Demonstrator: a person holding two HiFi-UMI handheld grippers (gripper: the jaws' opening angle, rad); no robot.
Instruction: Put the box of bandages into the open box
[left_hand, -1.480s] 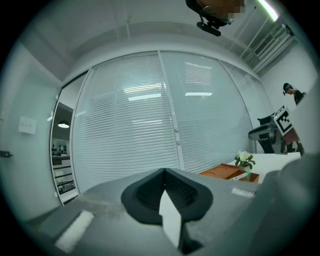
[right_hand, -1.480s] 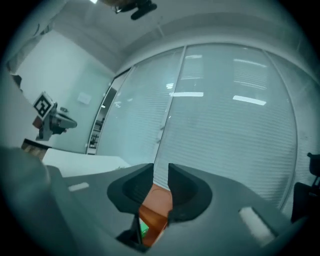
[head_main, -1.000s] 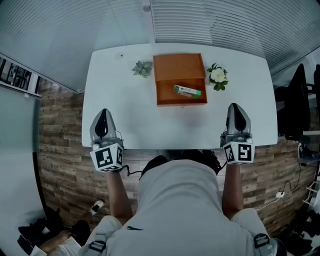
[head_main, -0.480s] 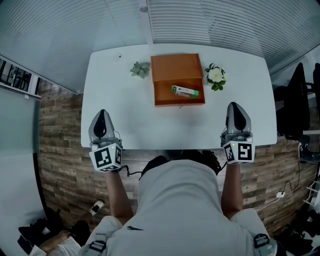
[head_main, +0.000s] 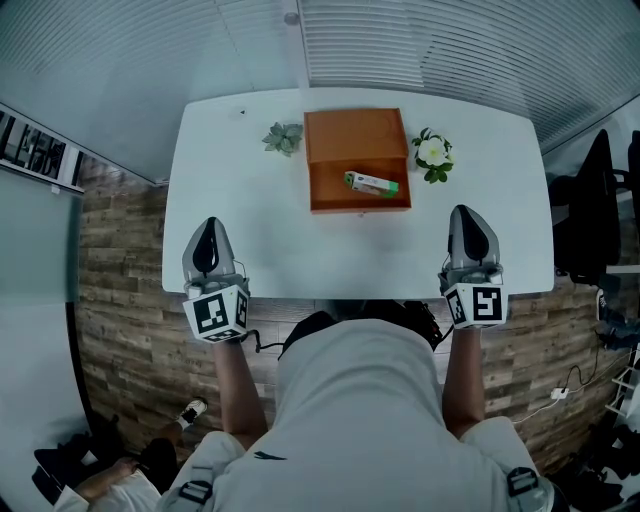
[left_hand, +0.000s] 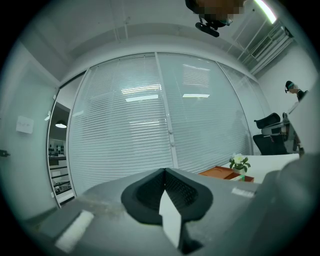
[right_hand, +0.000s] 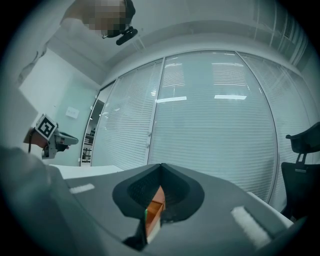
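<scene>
White table (head_main: 260, 230), bandage box (head_main: 373, 183) print too small

Orange open box (head_main: 335, 186), green/white bandage box (head_main: 372, 182), white table (head_main: 270, 222), brown wood-plank floor (head_main: 120, 300) w/ grain.

No readable text anywhere. Print on the bandage box (head_main: 372, 183) is too small to read. Left marker cube (head_main: 217, 314) and right marker cube (head_main: 477, 305) carry black-and-white square codes only, no letters or numbers. Dark panel (head_main: 35, 150) at left edge: white marks, illegible.
</scene>
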